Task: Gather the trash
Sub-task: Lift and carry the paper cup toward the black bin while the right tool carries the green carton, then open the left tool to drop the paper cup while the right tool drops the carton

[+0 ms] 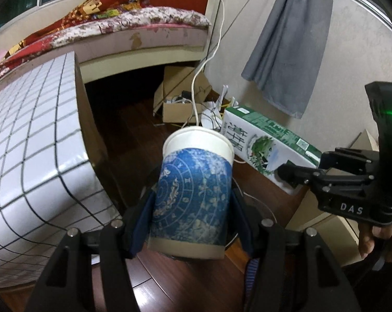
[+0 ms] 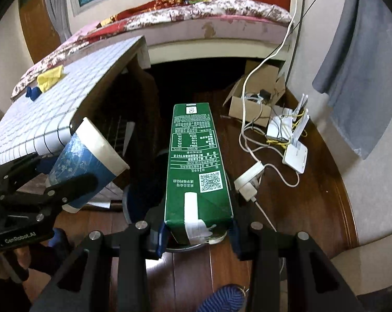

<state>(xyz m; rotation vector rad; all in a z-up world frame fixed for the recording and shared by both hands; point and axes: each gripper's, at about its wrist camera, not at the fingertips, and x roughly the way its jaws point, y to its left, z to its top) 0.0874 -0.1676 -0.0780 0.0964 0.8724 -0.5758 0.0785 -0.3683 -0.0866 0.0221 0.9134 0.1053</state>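
Your left gripper [image 1: 193, 202] holds a paper cup [image 1: 196, 192], blue with a white rim. The fingers [image 1: 144, 215] are closed against both sides of the cup near its bottom, and the open mouth of the cup points forward and a little up, away from you. In the right wrist view the same cup [image 2: 86, 161] is seen at the left side, tilted, in front of the edge of the table [image 2: 66, 98] with the white grid-pattern top.

Your right gripper [image 2: 197, 231] holds a green and white milk carton [image 2: 196, 163]. The fingers [image 2: 161, 236] press on the two sides of the carton at its near end, so the long body of the carton reaches forward, above the dark wooden floor [image 2: 313, 195]. From the left wrist view this carton [image 1: 263, 143] is to the right of the cup, near it but not touching, and the right gripper [image 1: 292, 174] grips its end.

On the table lie a yellow cloth [image 2: 50, 78] and a small blue thing [image 2: 32, 93] just beside it; what the blue thing is you cannot tell. On the floor beyond are a cardboard box [image 2: 253, 101], white cables [image 2: 248, 135] and a white router [image 2: 296, 156]. Behind stands a bed [image 2: 209, 18] with a flowered cover.
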